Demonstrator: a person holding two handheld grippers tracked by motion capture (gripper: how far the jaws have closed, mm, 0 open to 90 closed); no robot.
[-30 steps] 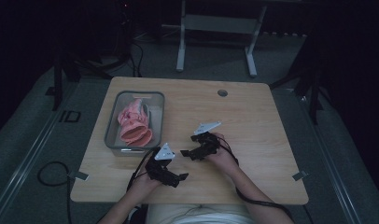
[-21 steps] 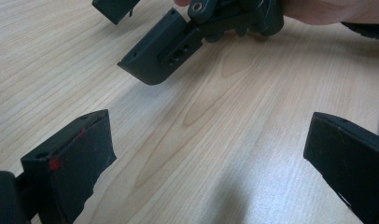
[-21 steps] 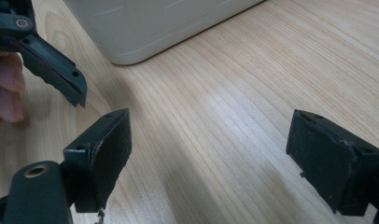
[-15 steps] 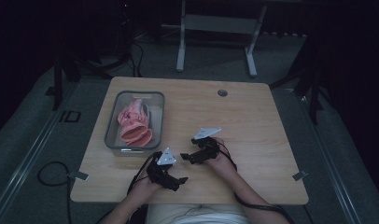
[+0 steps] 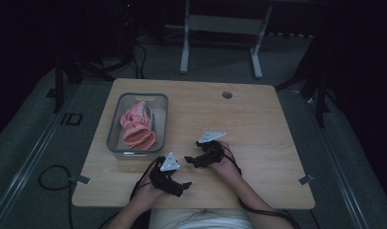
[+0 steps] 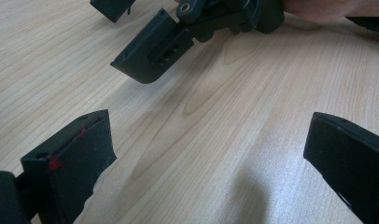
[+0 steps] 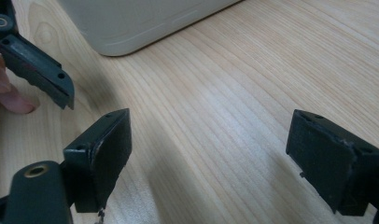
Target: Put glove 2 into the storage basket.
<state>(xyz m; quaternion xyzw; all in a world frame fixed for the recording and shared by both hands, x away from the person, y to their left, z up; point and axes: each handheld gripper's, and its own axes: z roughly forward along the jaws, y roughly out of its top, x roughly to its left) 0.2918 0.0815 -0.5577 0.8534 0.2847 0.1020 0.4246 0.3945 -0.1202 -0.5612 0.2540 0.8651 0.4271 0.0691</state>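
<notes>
A grey bin (image 5: 159, 125) at the table's left holds a pink cloth (image 5: 137, 126). My left gripper (image 5: 183, 185) rests low over the wood near the front edge, pointing right. In the left gripper view, my left gripper (image 6: 206, 158) is open, with bare wood between its jaws. My right gripper (image 5: 189, 160) sits just beyond it and points left toward the bin. It is open too (image 7: 206, 154), over bare wood. Each gripper sees the other's jaw: the right gripper's (image 6: 152, 51) and the left gripper's (image 7: 38, 65).
The bin's pale wall (image 7: 141, 18) stands close ahead of the right gripper. The wooden table (image 5: 258, 124) has a round cable hole (image 5: 227, 94) at the back. Black cables trail from both grippers over the front edge. A metal frame (image 5: 220, 24) stands on the floor behind.
Both hands have drifted slightly toward the table's front edge. Both grippers remain open and nothing was taken hold of.
</notes>
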